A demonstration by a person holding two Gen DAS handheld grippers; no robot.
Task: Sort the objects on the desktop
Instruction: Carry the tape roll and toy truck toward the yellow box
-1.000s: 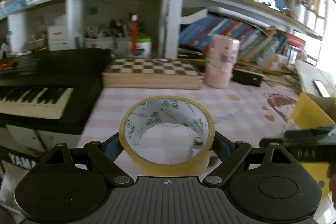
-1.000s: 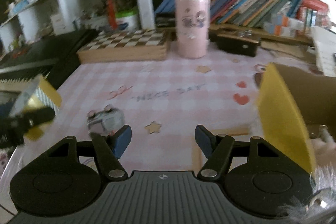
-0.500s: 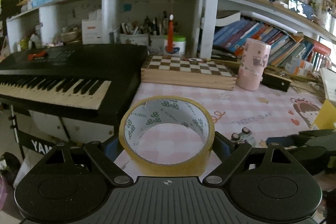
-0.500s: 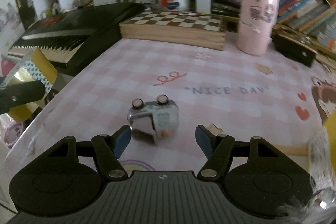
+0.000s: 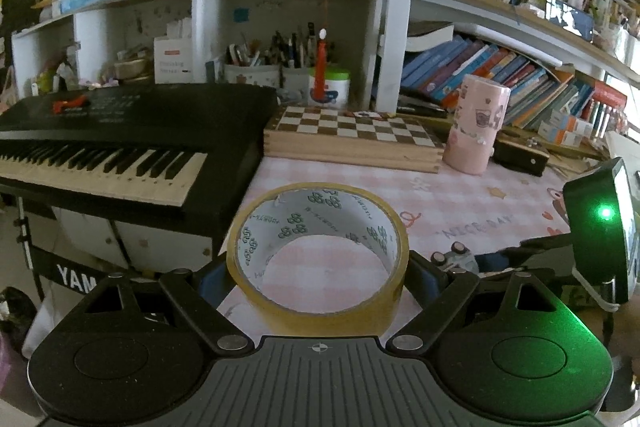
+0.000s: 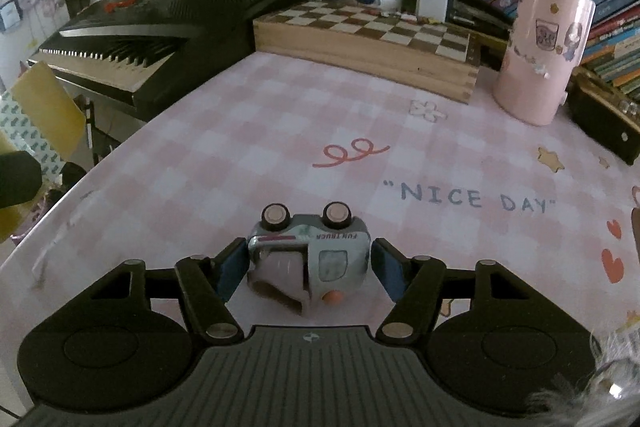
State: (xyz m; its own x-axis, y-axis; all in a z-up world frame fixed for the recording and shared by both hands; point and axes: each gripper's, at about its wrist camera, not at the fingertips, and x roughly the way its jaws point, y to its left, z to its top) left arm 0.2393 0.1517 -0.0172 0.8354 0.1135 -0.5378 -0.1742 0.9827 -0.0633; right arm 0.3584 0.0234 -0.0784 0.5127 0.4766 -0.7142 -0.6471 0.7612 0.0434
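Note:
A roll of yellow tape [image 5: 320, 313] with a white printed core is held above the desk's left edge, and my left gripper [image 5: 318, 269] is shut on its two sides. The same tape [image 6: 44, 107] shows at the left edge of the right wrist view. A small silver toy truck [image 6: 320, 255] lies on its side on the pink checked desk mat [image 6: 280, 131]. My right gripper [image 6: 308, 265] straddles it and its jaws are closing; the left pad is at the truck, and a thin gap shows at the right pad. The truck [image 5: 454, 255] also appears in the left wrist view.
A black keyboard [image 5: 100, 147] stands off the desk's left side. At the back are a wooden chessboard box [image 6: 360, 39], a pink cylinder [image 6: 540, 55] and a dark box [image 6: 604, 119]. Shelves of books and pen pots rise behind them.
My right gripper has moved left and down until the toy truck lies between its fingers, and the fingers have narrowed. The left gripper keeps its grip on the tape and has turned slightly left.

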